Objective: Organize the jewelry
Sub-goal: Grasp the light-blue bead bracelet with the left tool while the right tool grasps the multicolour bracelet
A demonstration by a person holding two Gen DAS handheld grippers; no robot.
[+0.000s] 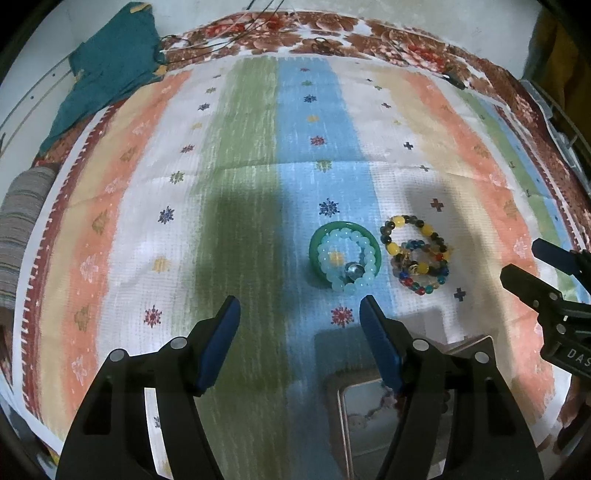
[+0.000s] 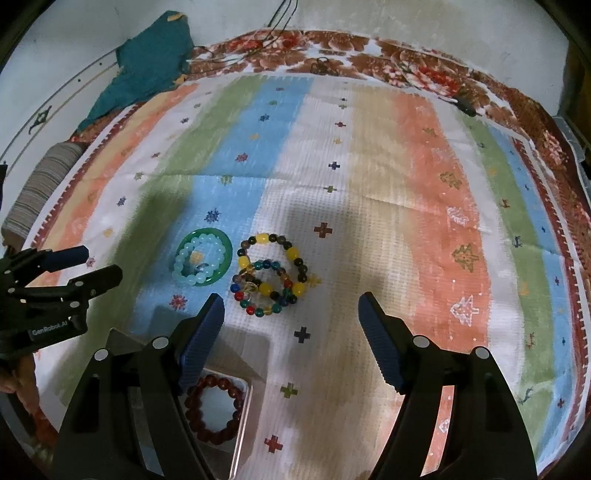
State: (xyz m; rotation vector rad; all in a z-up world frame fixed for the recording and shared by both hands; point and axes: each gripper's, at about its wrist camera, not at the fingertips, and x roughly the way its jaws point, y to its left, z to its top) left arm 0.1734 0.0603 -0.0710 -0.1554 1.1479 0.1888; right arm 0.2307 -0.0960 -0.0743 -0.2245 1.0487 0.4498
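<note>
A green bangle [image 1: 375,245] [image 2: 226,246] lies on the striped cloth with a pale blue bead bracelet [image 1: 347,258] [image 2: 197,258] on it. Beside it lie a yellow-and-dark bead bracelet [image 1: 415,236] [image 2: 273,258] and a multicoloured bead bracelet [image 1: 421,275] [image 2: 258,295], overlapping. A metal tray [image 1: 334,391] [image 2: 243,417] near the front holds a dark red bead bracelet [image 2: 214,406]. My left gripper [image 1: 300,308] is open and empty, short of the bangle. My right gripper [image 2: 291,306] is open and empty, just short of the beaded bracelets.
A teal cloth [image 1: 107,66] [image 2: 147,62] lies at the far left corner. A grey striped roll [image 1: 18,229] [image 2: 40,184] sits at the left edge. Cords [image 1: 236,29] lie at the back on the floral cover.
</note>
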